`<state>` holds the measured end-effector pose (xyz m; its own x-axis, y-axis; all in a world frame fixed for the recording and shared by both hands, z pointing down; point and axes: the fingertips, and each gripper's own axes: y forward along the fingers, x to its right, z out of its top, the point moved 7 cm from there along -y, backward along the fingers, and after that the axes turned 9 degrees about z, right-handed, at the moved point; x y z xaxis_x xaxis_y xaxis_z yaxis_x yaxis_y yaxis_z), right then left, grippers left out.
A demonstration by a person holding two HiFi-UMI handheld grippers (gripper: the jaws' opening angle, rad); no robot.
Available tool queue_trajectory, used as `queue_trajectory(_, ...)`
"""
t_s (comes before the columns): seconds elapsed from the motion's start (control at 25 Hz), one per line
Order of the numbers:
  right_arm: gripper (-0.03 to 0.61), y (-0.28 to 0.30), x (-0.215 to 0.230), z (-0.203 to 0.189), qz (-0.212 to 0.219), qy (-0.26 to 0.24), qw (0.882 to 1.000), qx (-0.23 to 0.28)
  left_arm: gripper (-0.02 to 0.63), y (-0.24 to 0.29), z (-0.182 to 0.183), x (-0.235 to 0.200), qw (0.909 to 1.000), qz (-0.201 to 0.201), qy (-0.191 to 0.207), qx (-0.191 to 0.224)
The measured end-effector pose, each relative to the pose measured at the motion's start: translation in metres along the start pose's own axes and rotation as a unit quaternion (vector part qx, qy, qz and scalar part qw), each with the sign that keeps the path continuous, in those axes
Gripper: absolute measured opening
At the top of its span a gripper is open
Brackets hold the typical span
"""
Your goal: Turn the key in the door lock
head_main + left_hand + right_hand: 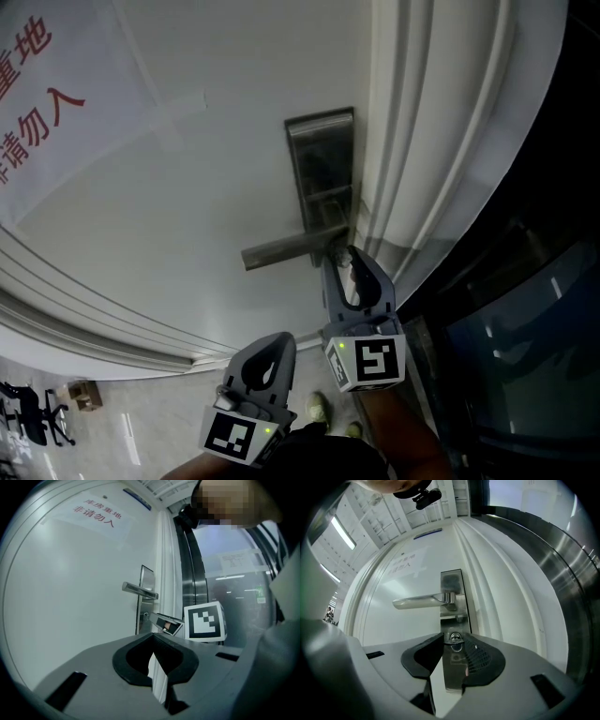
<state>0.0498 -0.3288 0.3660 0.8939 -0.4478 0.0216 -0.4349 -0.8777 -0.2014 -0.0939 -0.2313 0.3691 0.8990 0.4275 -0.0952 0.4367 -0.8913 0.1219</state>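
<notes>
A silver lock plate [321, 159] with a lever handle [281, 250] sits on the white door [187, 187]. Under the handle [422, 602], a small metal key [454, 637] sticks out of the cylinder. My right gripper [453, 641] has one jaw on each side of the key and is closed on it. In the head view its tips [341, 255] hide the key. My left gripper [275, 342] hangs lower and to the left, away from the door, shut and holding nothing. The left gripper view shows the right gripper [164, 624] at the lock.
A paper notice with red characters [37, 94] is taped on the door's upper left. White frame moulding [422, 141] runs right beside the lock plate. Past it is a dark metal and glass panel [525, 328]. Tiled floor [141, 431] lies below.
</notes>
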Motion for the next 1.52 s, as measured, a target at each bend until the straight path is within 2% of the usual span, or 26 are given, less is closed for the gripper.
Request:
queue_trajectory(0.36, 0.132, 0.009, 0.000, 0.002, -0.004, 0.000, 1.000, -0.013, 0.005, -0.001, -0.003, -0.005, 0.9999, 0.003, -0.009, -0.002)
queue_trajectory(0.56, 0.132, 0.016, 0.001, 0.001, -0.005, 0.006, 1.000, -0.017, 0.005, 0.003, 0.004, -0.007, 0.9998, -0.001, -0.015, 0.012)
queue_trajectory(0.88, 0.132, 0.024, 0.003, 0.001, -0.011, 0.014, 1.000, -0.016, 0.005, 0.007, -0.001, -0.015, 0.9997, 0.007, -0.022, 0.002)
queue_trajectory(1.08, 0.132, 0.025, 0.004, 0.002, -0.004, 0.010, 1.000, -0.027, 0.005, 0.012, 0.007, -0.011, 0.9994, -0.004, -0.028, 0.022)
queue_trajectory(1.24, 0.132, 0.022, 0.006, 0.003, 0.005, 0.010, 0.999, -0.042, 0.005, 0.010, 0.004, -0.006, 0.9995, -0.004, -0.030, 0.013)
queue_trajectory(1.52, 0.132, 0.003, 0.006, 0.012, 0.015, 0.014, 0.998, -0.057, 0.005, 0.007, 0.010, 0.008, 0.9988, -0.011, -0.038, 0.029)
